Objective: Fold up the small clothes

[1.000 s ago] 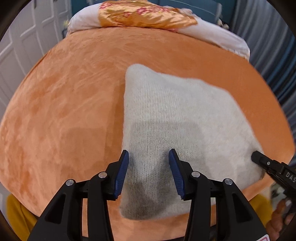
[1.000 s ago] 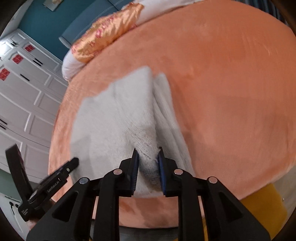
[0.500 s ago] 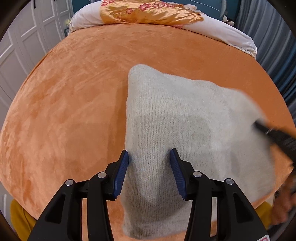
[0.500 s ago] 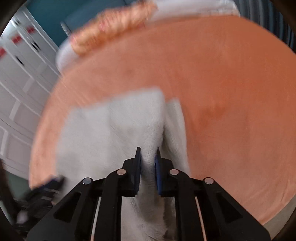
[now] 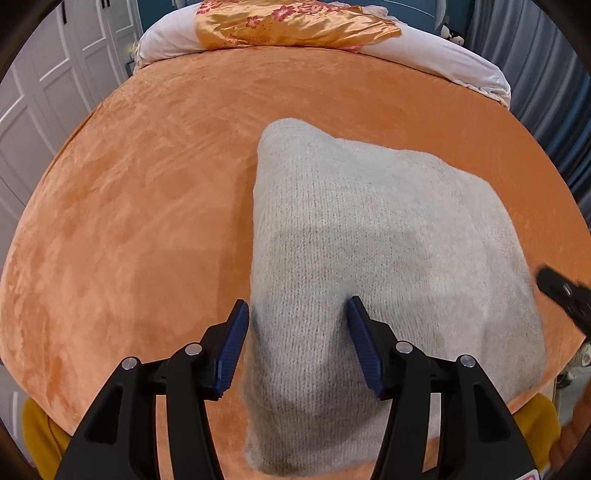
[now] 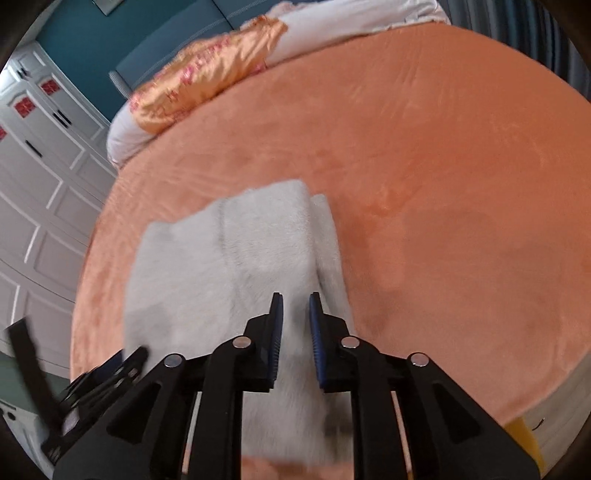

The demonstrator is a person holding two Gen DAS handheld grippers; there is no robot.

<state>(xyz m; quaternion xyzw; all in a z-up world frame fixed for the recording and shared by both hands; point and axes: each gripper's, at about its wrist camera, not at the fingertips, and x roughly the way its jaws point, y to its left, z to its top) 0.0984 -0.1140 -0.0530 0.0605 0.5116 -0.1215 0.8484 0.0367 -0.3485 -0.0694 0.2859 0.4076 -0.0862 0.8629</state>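
Two claws work one cream knitted garment (image 5: 369, 236) that lies folded into a rough rectangle on the orange bedspread (image 5: 147, 206), near the bed's close edge. The left claw (image 5: 297, 343) stands about half open and its jaws are opening; a raised ridge of knit sits between the blue pads (image 5: 232, 350), which no longer press on it as snugly as a second ago. The right claw (image 6: 295, 339), seen blurred in its own view, was pinched on the garment's right-hand fold half a second earlier; its jaws are now opening, with a narrow gap and fabric showing between the pads, though whether they touch it cannot be told. In the left view the right claw's tip (image 5: 561, 291) sits at the garment's right border. Both releases suggest that the present fold has been laid down and is being let go. A narrow strip (image 6: 328, 236) peeks out beside the top layer, so some tidying may remain. Pillows (image 5: 295, 22) lie well apart at the far end.
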